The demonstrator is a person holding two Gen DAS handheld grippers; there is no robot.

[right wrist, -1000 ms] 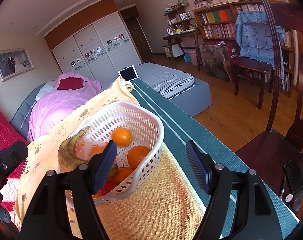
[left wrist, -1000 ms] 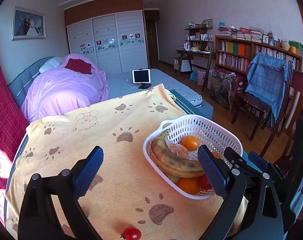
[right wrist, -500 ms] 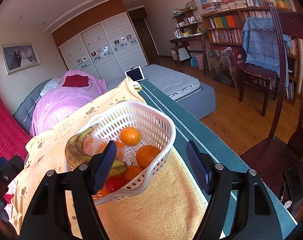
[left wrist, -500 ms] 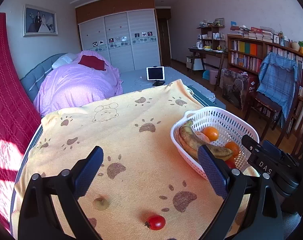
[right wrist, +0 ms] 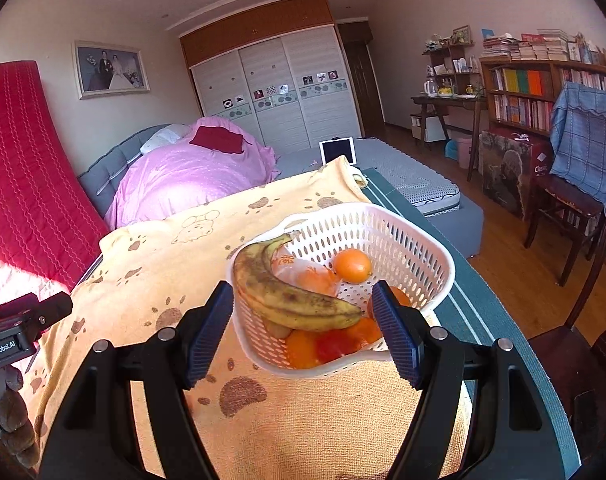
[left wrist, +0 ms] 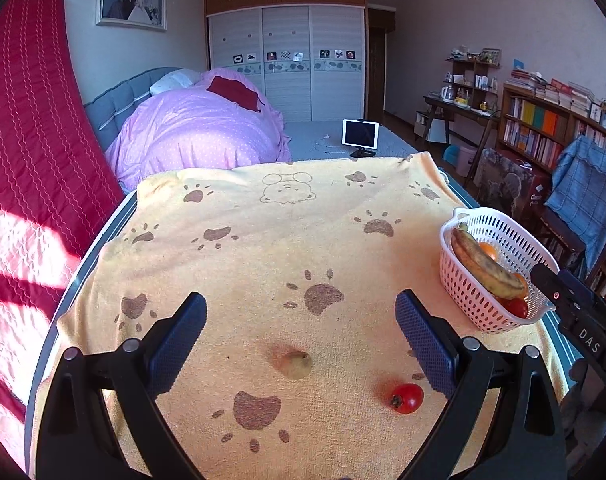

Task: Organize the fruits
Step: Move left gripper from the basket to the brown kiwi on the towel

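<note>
The banana point(right wrist: 291, 300) hides much of the fruit beneath it in the basket point(right wrist: 407, 236) — how many oranges cannot be told. The right claw point(right wrist: 303, 334) covers the basket's near corners. The small pale fruit point(left wrist: 296, 364) is too blurred to name — both claws' bases run off the bottom edge.

Your left gripper point(left wrist: 301, 330) had a black forked frame with two dark blue pads point(left wrist: 178, 338) of fine dotted texture, and a round silver screw head point(left wrist: 130, 345) sat on each arm behind them. Your right gripper point(right wrist: 303, 330) matched it: black arms, silver screws point(right wrist: 166, 334), and blue ribbed pads point(right wrist: 395, 334). White lettering "DAS" point(left wrist: 589, 340) marked the right unit's black housing, beside a tiny red light point(left wrist: 556, 295). The left unit's black body carried a "GenRobot.AI" label point(right wrist: 0, 349).
</note>
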